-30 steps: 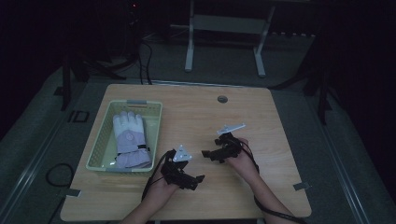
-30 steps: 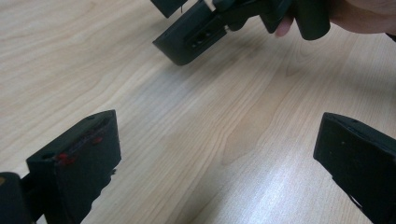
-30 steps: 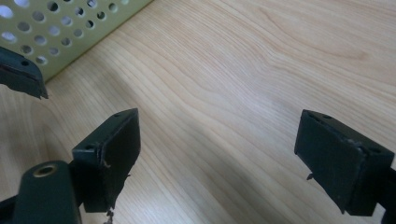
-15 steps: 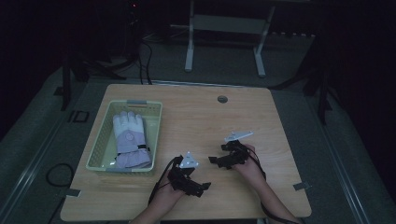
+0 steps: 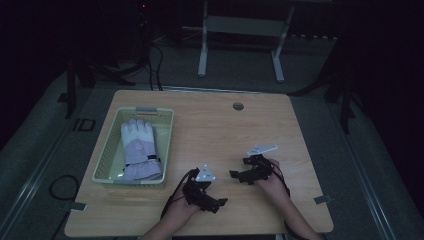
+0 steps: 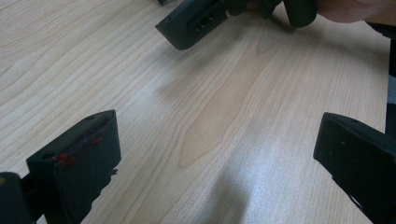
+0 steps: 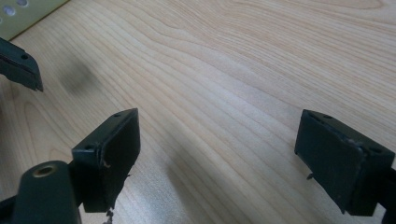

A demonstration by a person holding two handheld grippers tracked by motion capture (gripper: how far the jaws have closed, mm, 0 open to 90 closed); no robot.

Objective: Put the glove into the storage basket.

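A pale grey glove (image 5: 137, 150) lies flat in a light green basket (image 5: 107, 161) on the left of the wooden table (image 5: 210, 125). Near the table's front edge a hand holds my left gripper (image 5: 216, 201) low over the bare wood, its jaws wide apart with nothing between them (image 6: 217, 154). To its right my right gripper (image 5: 239, 176) also stands open over bare wood (image 7: 217, 140), pointing left. The right gripper's jaw tip (image 6: 191, 23) shows at the top of the left gripper view.
A small round grommet (image 5: 238, 106) sits near the table's far edge. A cable (image 5: 175, 192) trails from the left gripper toward the front edge. A corner of the basket (image 7: 18, 11) appears at the top left of the right gripper view. Dark floor and a metal stand (image 5: 240, 30) lie beyond.
Both grippers have drawn back toward the table's front edge. The left one has also shifted right, and the right one slightly right. The glove and basket have not moved.
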